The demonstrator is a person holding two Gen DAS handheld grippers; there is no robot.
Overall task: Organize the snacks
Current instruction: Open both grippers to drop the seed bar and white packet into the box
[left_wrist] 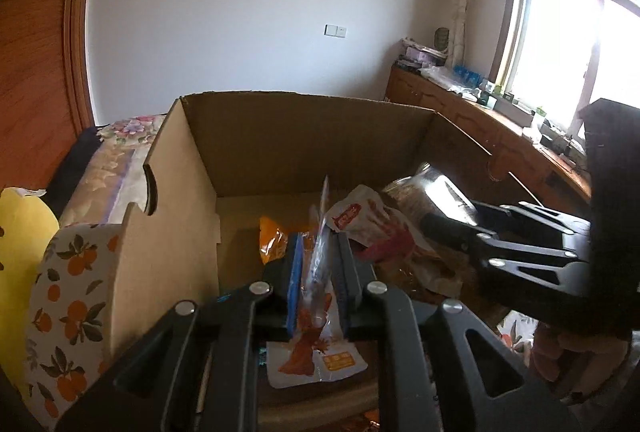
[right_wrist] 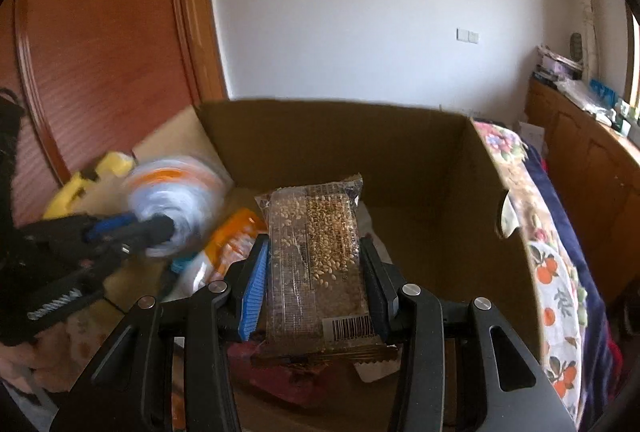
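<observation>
Nearest in the left wrist view: left gripper (left_wrist: 316, 268), black fingers with a blue pad, clamped on a thin clear-and-white plastic snack packet with orange print (left_wrist: 316, 312), held edge-on and upright between the pads, lower end hanging below them. Same packet in the right wrist view only a blurred white-and-orange swirl (right_wrist: 176, 200) at the tip of the left gripper (right_wrist: 154, 230), over the box's left side.

Nearest in the right wrist view: right gripper (right_wrist: 314, 272), closed against the two long sides of a clear-wrapped rectangular sesame bar with a barcode label (right_wrist: 316, 256), standing upright between the fingers, above the box interior. In the left wrist view, right gripper (left_wrist: 448, 228) reaching in from the right over the box; grip not readable there.

Just beyond: open brown cardboard box (left_wrist: 280, 136), holding a white pouch with red print (left_wrist: 368, 224), an orange wrapper (left_wrist: 272, 236) and other packets piled at the bottom. Orange-and-white packet (right_wrist: 236, 240) lying inside, beside the sesame bar.

Outside the box: white cloth with orange fruit print (left_wrist: 68, 304), floral bedding (right_wrist: 516, 168). Farther off: wooden cabinet (left_wrist: 460, 112) under a bright window (left_wrist: 568, 44), white wall with a switch plate (left_wrist: 335, 30).
</observation>
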